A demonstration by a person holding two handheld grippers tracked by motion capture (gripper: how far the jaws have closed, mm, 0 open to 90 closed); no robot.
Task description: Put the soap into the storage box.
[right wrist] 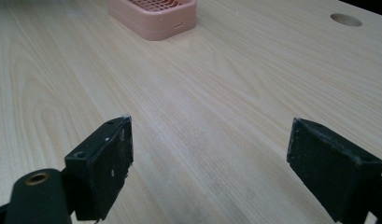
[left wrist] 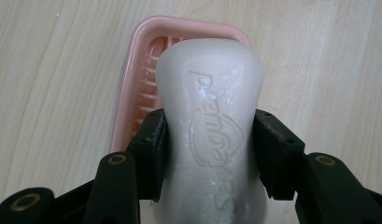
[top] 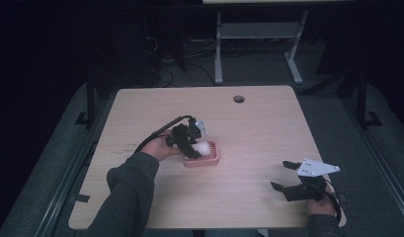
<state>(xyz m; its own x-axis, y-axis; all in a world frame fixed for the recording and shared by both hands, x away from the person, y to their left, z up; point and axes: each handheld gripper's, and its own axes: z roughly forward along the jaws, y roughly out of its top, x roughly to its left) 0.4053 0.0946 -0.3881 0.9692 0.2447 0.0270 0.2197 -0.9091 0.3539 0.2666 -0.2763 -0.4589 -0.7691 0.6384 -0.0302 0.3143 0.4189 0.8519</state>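
Note:
A white bar of soap point(left wrist: 212, 135) with raised lettering sits between the jaws of my left gripper point(left wrist: 209, 154), which is shut on its narrow waist. The soap point(top: 203, 147) hangs over a pink ribbed soap dish point(top: 208, 159) at the table's middle left, and the dish point(left wrist: 132, 93) shows under and beyond the bar. My left gripper point(top: 193, 144) comes at the dish from its left side. My right gripper point(top: 282, 177) stands open near the table's front right with nothing between its fingers. Its own view shows the wide gap of my right gripper point(right wrist: 209, 154) and the soap dish point(right wrist: 153, 16) far off.
The light wooden table point(top: 249, 133) has a round cable hole point(top: 238, 98) near its far edge, and the cable hole point(right wrist: 346, 19) shows again in the right gripper view. Beyond the table stand a desk frame point(top: 259, 44) and cables on a dark floor.

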